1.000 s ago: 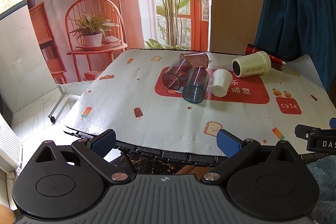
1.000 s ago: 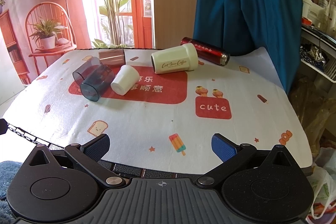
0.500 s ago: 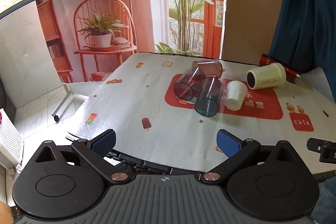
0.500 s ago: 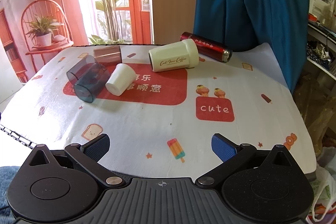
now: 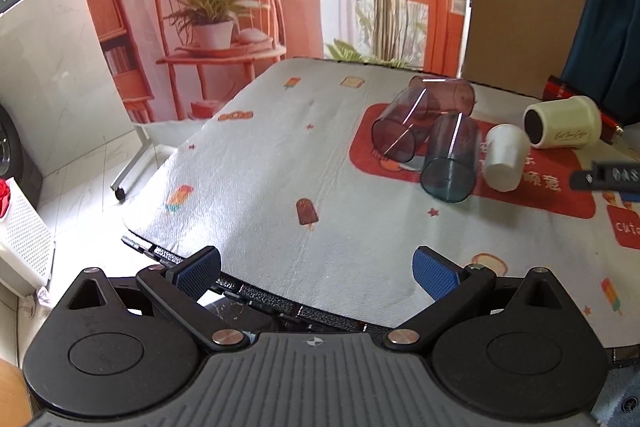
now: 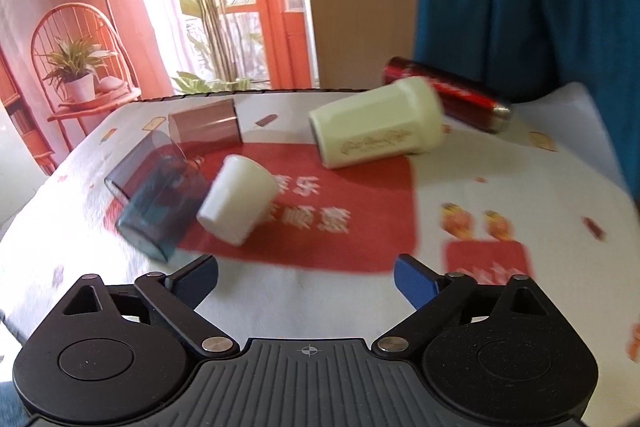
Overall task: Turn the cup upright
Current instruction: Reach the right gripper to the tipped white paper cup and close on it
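We see both grippers, left [image 5: 316, 273] & right [image 6: 306, 279], w/ fingers spread wide, holding nothing; white cup [image 6: 237, 198] lies tipped over.

Small white cup [image 6: 237, 197] lay on its side on the red panel of the tablecloth [image 6: 340, 227], closed base toward camera, touching a tipped blue translucent cup [image 6: 160, 203]; cream mug [image 6: 378, 123] tipped nearby.
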A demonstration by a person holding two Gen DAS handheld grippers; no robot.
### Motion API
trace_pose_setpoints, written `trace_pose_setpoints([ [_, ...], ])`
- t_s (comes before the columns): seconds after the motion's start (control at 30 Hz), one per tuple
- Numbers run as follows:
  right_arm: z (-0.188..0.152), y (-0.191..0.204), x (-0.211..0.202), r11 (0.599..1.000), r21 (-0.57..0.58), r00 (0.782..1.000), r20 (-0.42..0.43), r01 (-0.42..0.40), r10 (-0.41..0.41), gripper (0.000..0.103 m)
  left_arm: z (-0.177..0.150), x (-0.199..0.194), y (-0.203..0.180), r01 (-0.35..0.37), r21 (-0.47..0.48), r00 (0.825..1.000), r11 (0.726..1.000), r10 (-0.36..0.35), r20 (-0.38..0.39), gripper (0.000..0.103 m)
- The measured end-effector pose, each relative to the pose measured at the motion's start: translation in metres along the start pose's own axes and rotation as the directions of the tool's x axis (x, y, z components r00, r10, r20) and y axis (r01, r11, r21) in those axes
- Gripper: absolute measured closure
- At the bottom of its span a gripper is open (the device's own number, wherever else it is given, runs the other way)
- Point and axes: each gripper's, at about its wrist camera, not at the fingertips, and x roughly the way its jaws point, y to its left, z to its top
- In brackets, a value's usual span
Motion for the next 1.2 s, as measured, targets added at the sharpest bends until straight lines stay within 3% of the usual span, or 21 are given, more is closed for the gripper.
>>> trace_pose_setpoints([
  [0.13,0.022,0.019,0.044,0.998,0.035,0.998,-0.016,-0.054,0.055,0.021,0.001,0.013,0.006,-0.010,-0.015,1.000,1.000,0.010,-0.021,0.000],
  [0.33,0.041,0.032,0.093,0.987,0.138,0.996,-0.041,-0.079,0.085,0.025,-0.004,0.029,0.008,-0.005,-0.017,0.998,1.000,0.004,-0.064,0.000],
  [0.4,0.044,0.033,0.105,0.984,0.161,0.994,-0.062,-0.080,0.091,0.032,-0.005,0.032,0.009,-0.003,-0.024,0.997,1.000,0.001,-0.077,0.000],
  [0.47,0.044,0.033,0.114,0.982,0.166,0.991,-0.088,-0.086,0.102,0.049,-0.005,0.033,0.010,-0.005,-0.028,0.996,1.000,0.002,-0.084,0.000],
  [0.5,0.043,0.033,0.116,0.981,0.166,0.988,-0.097,-0.102,0.119,0.051,-0.006,0.034,0.010,-0.006,-0.030,0.996,1.000,0.003,-0.086,0.000],
  [1.2,-0.042,0.029,0.019,0.989,0.014,0.980,-0.129,-0.148,0.149,0.054,-0.013,0.012,-0.005,0.036,-0.017,0.998,0.999,-0.037,-0.055,0.000],
])
